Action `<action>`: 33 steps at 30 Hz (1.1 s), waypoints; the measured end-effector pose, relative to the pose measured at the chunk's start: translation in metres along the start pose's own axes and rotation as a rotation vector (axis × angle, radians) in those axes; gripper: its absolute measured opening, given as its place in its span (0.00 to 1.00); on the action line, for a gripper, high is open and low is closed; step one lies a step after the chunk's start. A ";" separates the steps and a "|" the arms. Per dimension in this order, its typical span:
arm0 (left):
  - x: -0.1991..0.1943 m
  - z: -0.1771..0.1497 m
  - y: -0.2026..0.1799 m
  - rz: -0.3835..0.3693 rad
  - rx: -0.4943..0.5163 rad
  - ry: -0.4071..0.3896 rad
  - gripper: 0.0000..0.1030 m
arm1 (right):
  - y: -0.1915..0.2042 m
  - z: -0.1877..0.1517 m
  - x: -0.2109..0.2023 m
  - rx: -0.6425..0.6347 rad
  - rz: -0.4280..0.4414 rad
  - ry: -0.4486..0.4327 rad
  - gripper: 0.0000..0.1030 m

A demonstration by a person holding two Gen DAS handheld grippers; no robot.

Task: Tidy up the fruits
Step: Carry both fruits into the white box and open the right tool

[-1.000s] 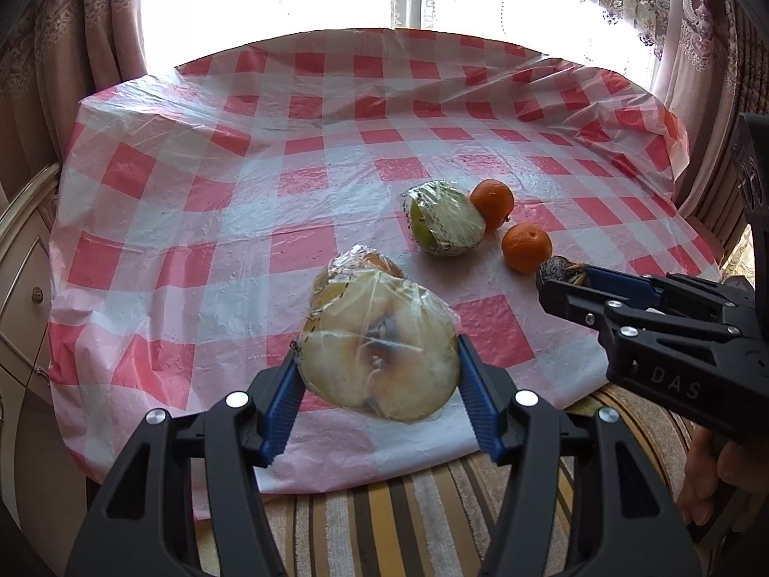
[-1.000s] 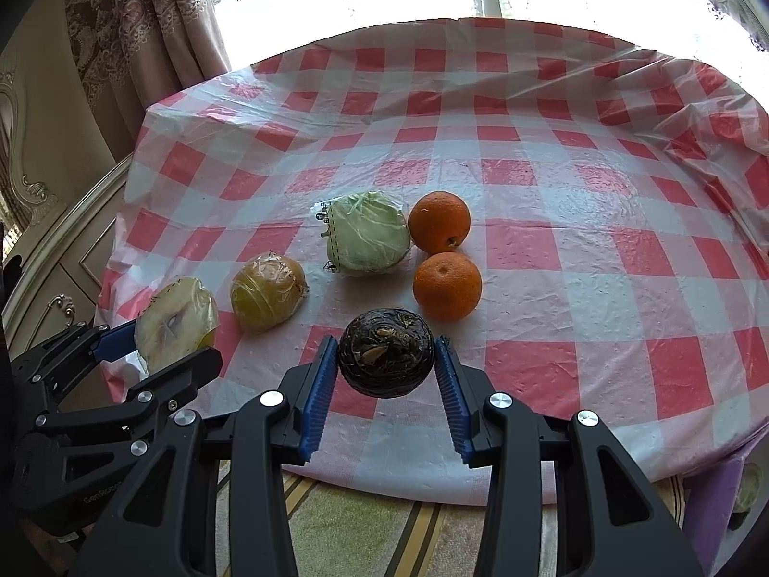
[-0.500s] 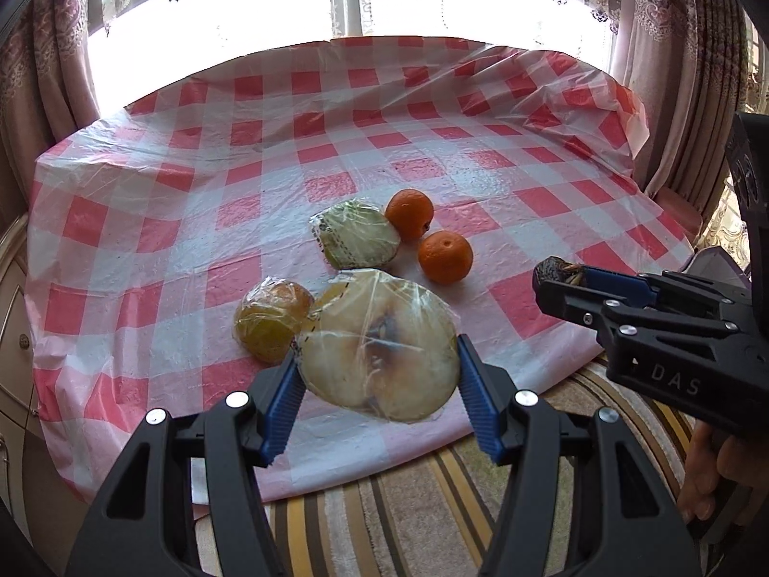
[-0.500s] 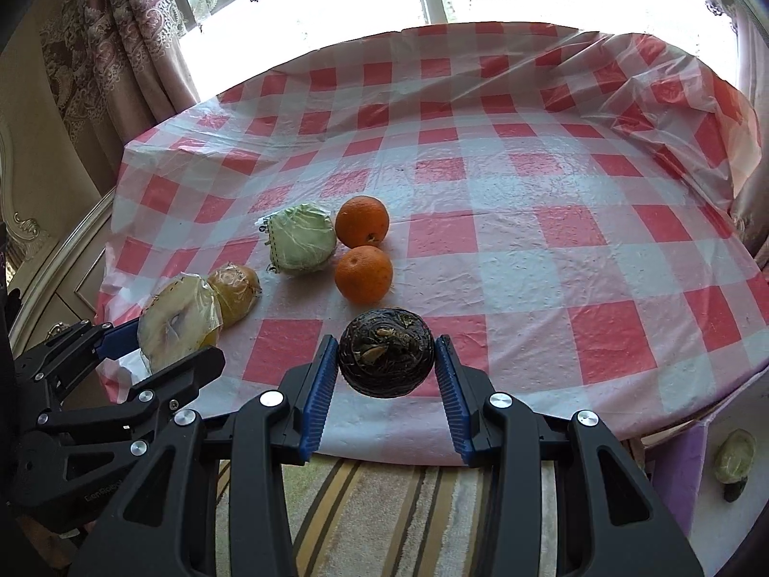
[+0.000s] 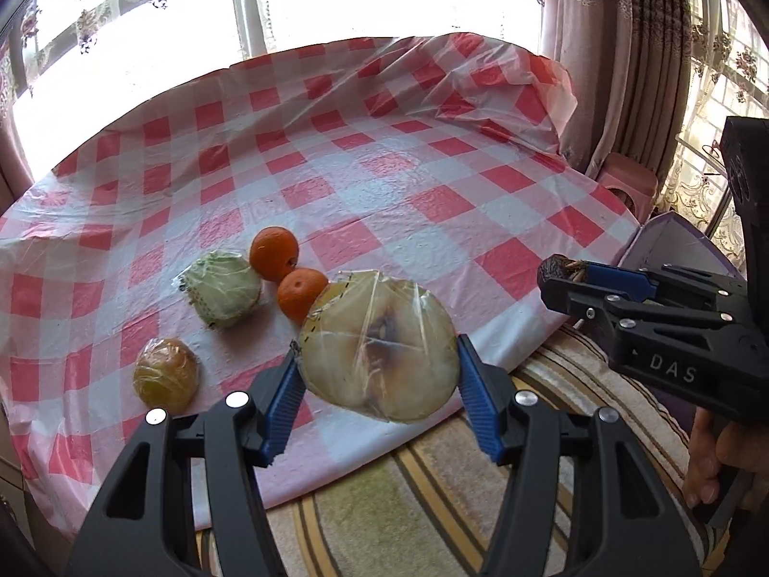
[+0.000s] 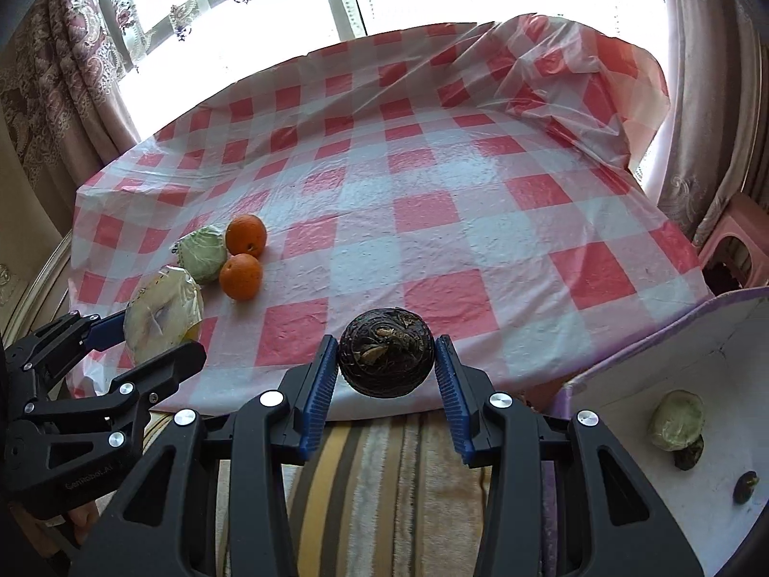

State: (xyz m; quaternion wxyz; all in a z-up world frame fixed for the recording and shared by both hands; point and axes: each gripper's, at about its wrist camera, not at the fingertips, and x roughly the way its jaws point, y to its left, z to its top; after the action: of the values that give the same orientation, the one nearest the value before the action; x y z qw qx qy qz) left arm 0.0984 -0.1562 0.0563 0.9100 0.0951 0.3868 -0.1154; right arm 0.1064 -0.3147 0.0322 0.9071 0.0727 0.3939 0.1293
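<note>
A plastic-wrapped pale fruit half (image 5: pixel 379 348) is sitting clamped in the left gripper (image 5: pixel 377 387), a dark round fruit (image 6: pixel 386 358) is getting squeezed by the right gripper (image 6: pixel 384 370), both hanging over the checkered tablecloth (image 6: pixel 432 202) edge, two oranges (image 5: pixel 274 254) lying further back

The left gripper (image 5: pixel 377 375) points forward and downward, its blue-padded jaws clamped on either side of a plastic-wrapped fruit half (image 5: pixel 379 351), held clear of the surface. The right gripper (image 6: pixel 384 360) points the same way, its jaws closed tight on a dark round fruit (image 6: pixel 387 358). The two grippers sit side by side and apart, each showing at the edge of the other's view. A hand (image 5: pixel 721 461) wraps the right gripper's handle from below; fingers (image 6: pixel 79 521) show under the left gripper's body
</note>
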 end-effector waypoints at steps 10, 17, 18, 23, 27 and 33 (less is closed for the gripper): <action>0.019 0.017 -0.072 -0.100 0.126 0.003 0.58 | -0.064 -0.010 -0.022 0.075 -0.108 -0.011 0.40; 0.026 0.029 -0.118 -0.181 0.200 -0.005 0.58 | -0.103 -0.016 -0.030 0.098 -0.201 0.004 0.40; 0.027 0.029 -0.125 -0.193 0.212 -0.005 0.58 | -0.108 -0.017 -0.032 0.098 -0.220 0.007 0.40; 0.039 0.030 -0.162 -0.266 0.263 0.016 0.58 | -0.140 -0.025 -0.037 0.116 -0.307 0.035 0.40; 0.054 0.023 -0.191 -0.329 0.293 0.065 0.58 | -0.160 -0.031 -0.041 0.125 -0.366 0.057 0.40; 0.071 0.017 -0.224 -0.397 0.353 0.136 0.58 | -0.188 -0.041 -0.035 0.118 -0.452 0.151 0.40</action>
State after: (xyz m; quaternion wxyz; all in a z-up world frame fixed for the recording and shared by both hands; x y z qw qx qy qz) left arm 0.0943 -0.3841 -0.0028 0.8108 0.1823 0.4320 -0.3505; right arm 0.0865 -0.5030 -0.0153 0.8752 0.0256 0.4737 -0.0952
